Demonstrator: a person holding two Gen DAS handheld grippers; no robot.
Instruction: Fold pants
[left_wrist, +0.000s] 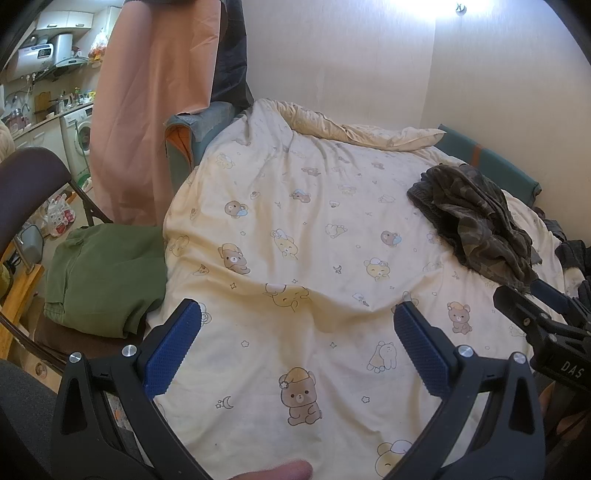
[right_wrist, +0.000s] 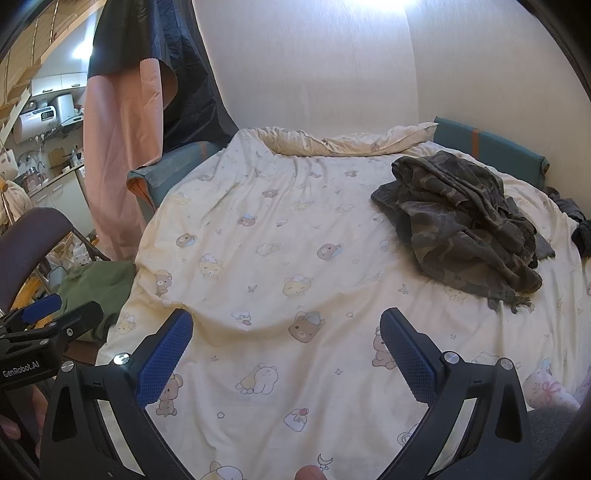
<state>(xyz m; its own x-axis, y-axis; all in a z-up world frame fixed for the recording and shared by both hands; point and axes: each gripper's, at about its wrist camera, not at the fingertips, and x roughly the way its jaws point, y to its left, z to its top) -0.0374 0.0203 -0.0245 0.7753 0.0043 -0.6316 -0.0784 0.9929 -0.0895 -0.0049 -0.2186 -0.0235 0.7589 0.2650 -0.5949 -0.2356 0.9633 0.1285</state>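
Crumpled camouflage pants (left_wrist: 476, 218) (right_wrist: 465, 225) lie in a heap on the far right side of the bed. My left gripper (left_wrist: 297, 317) hovers open over the cream bear-print duvet (left_wrist: 295, 229), well short and left of the pants, nothing between its blue pads. My right gripper (right_wrist: 286, 325) is likewise open and empty above the duvet (right_wrist: 277, 240), with the pants ahead and to its right. Each gripper shows at the edge of the other's view: the right one (left_wrist: 532, 299) and the left one (right_wrist: 55, 314).
Folded green clothing (left_wrist: 107, 277) rests on a dark chair (left_wrist: 26, 173) left of the bed. A pink curtain (left_wrist: 155, 110) hangs behind it. Dark garments (right_wrist: 580, 225) lie at the bed's right edge. A teal headboard cushion (right_wrist: 491, 147) meets the wall. A kitchen shows far left.
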